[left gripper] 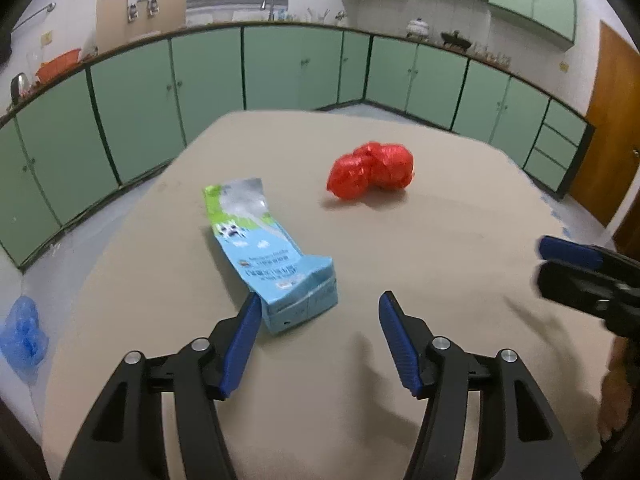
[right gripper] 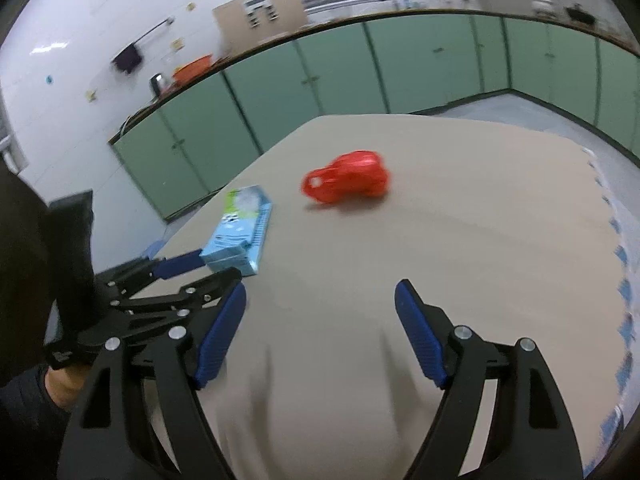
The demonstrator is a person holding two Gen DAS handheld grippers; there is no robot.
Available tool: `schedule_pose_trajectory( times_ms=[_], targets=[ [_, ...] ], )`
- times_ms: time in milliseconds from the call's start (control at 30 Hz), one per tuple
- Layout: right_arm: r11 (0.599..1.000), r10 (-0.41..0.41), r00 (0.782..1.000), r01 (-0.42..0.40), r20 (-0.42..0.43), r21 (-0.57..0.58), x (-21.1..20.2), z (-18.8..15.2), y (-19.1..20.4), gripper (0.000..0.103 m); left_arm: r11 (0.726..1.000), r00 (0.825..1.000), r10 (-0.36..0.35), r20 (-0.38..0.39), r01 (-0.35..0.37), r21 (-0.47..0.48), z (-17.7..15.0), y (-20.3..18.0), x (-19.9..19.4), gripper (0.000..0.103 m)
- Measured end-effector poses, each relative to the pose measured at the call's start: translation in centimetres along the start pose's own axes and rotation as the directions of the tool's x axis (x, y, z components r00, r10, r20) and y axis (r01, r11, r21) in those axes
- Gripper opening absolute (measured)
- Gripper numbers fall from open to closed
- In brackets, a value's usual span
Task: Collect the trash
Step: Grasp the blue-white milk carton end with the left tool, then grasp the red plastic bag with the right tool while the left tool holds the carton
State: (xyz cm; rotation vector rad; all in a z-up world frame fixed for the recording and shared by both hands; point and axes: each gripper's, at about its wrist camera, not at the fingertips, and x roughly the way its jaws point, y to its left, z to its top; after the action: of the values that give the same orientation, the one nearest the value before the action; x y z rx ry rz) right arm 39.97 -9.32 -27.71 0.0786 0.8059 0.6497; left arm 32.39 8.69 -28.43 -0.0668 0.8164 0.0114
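A flattened blue-and-green milk carton [left gripper: 256, 240] [right gripper: 240, 232] lies on the beige table [left gripper: 460, 248]. Its near end sits between the jaws of my left gripper [left gripper: 320, 304] [right gripper: 220, 266]. The left pad is at the carton's corner and the right pad stands well clear, so the gripper is open. A crumpled red plastic bag [left gripper: 372, 174] [right gripper: 348, 178] rests farther back on the table. My right gripper [right gripper: 320, 290] [left gripper: 544, 264] hovers over bare table to the right, open with nothing between its fingers, short of the red bag.
Green cabinets [left gripper: 132, 120] run around the room behind the table. A blue plastic bag [left gripper: 22, 336] lies on the floor at the left. A wooden door [left gripper: 612, 140] stands at the right. A person's hand [left gripper: 616, 392] holds the right gripper.
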Motion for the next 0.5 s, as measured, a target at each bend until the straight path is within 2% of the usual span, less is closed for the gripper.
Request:
schedule_pose_trajectory(
  times_ms=[67,200,400,500],
  targets=[
    [1.0,-0.013,1.0,0.013,0.013,0.011,-0.3,-0.1,-0.4,0.075,1.0,1.0,0.017,-0.007,-0.017,-0.013,0.3,-0.1,0.7,0.058],
    [0.999,-0.018,0.999,0.018,0.028,0.029,-0.4,0.0,-0.8,0.075,0.998,0.998,0.049,-0.033,-0.051,-0.044,0.8,0.8,1.8,0.041],
    [1.0,-0.014,1.0,0.013,0.026,0.021,0.8,0.6,0.1,0.075,0.997,0.999,0.038,-0.03,-0.04,-0.073,1.5,2.8,2.1,0.024],
    [0.999,-0.041,0.999,0.041,0.021,0.026,1.9,1.2,0.5,0.075,0.998,0.999,0.031,-0.009,-0.031,-0.058,1.9,3.3,1.8,0.019]
  ],
)
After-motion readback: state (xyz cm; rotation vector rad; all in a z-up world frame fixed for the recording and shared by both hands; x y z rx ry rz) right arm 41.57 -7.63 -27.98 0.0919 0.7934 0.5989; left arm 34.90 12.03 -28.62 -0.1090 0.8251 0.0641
